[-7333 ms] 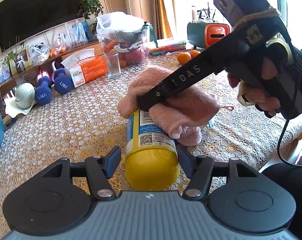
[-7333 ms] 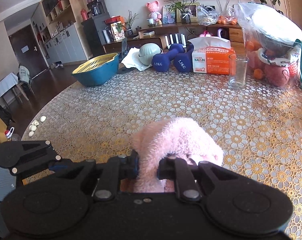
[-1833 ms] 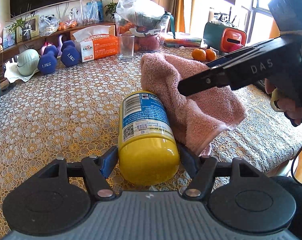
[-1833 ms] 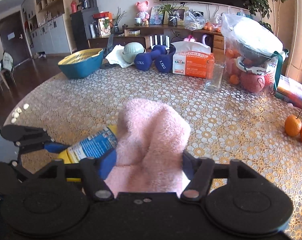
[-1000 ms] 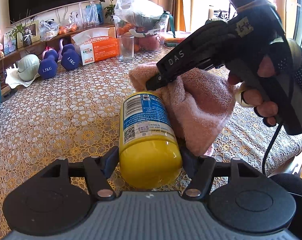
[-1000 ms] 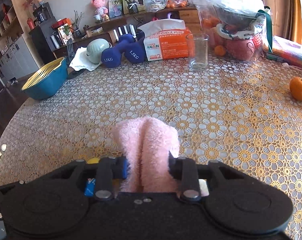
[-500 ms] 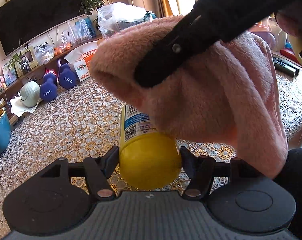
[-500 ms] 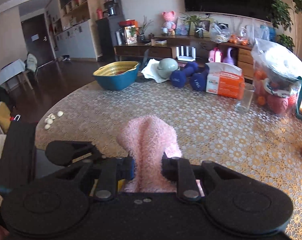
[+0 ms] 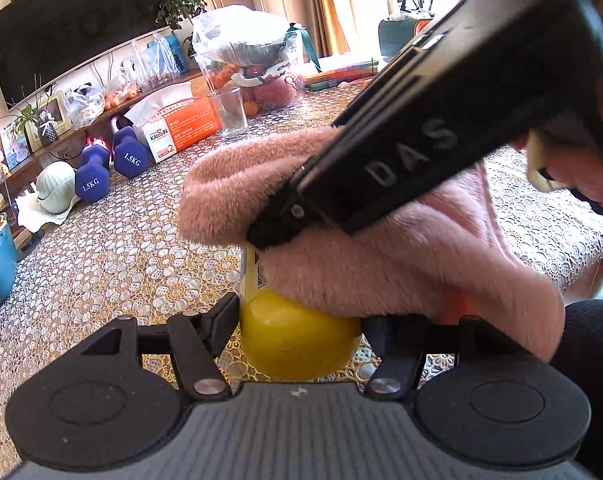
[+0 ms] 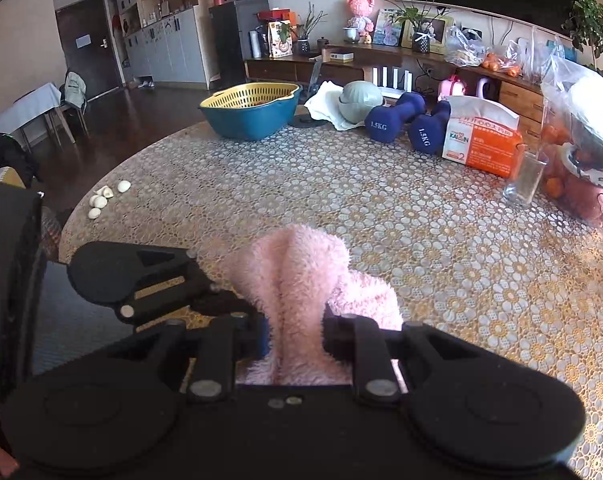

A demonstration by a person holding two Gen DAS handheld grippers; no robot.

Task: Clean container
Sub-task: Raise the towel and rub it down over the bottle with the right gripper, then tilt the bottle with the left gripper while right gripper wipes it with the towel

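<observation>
Left gripper (image 9: 299,316) clamps the yellow bottle (image 9: 297,340) low centre; right gripper (image 10: 293,336), clenching the pink towel (image 10: 297,280), should rub firmly along it

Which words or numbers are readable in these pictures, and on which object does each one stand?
"DAS": right gripper, on its side.
"1.5KG": each of the two blue dumbbells.
"KAI IN" and "2": orange tissue box; middle letters and small print unreadable.
Yellow container label: covered by the pink towel, unreadable.

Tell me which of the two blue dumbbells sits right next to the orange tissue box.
The right-hand dumbbell in the left wrist view; the other dumbbell lies beside the pale green cap, away from the tissue box.
</observation>
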